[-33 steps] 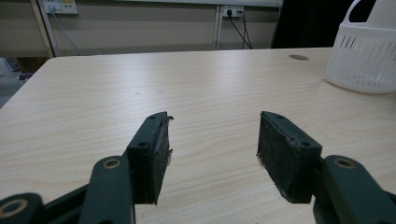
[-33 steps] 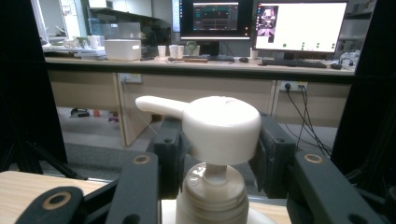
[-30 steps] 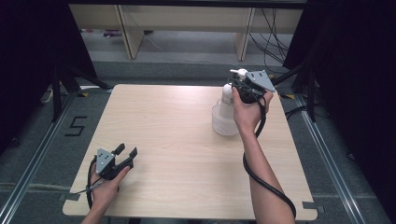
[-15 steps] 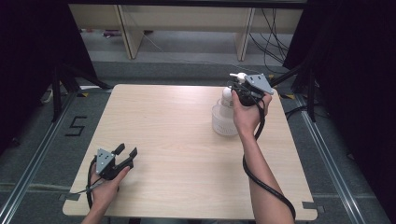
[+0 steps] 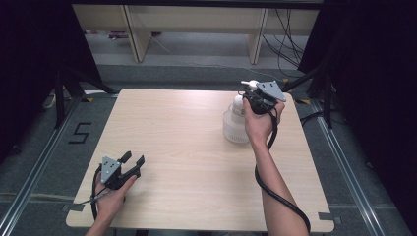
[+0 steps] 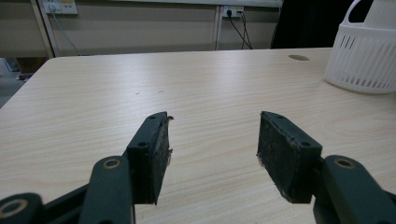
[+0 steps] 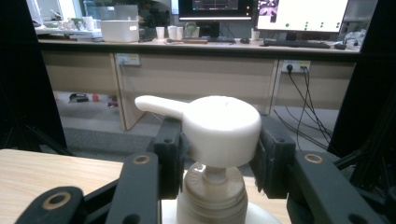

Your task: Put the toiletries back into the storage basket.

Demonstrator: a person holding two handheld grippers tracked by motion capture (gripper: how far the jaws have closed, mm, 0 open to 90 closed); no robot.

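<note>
1. The right gripper (image 7: pixel 215 154) was clamped on the white pump head (image 7: pixel 219 128) of a dispenser bottle (image 5: pixel 239 110), its jaws about half closed and pressing each side of the cap, the spout (image 7: pixel 156 105) pointing away to the left in the right gripper view.
2. The bottle stood upright in a white slatted basket (image 5: pixel 235 130) near the table's (image 5: pixel 196 162) far right corner; the grip at the top seemed meant to lift or work the pump.
3. The person's right forearm (image 5: pixel 273 191) reached up along the right edge, cable trailing.
4. The left gripper (image 5: pixel 134 164) rested near the near left corner, jaws wide apart and empty, probably parked until needed.
</note>
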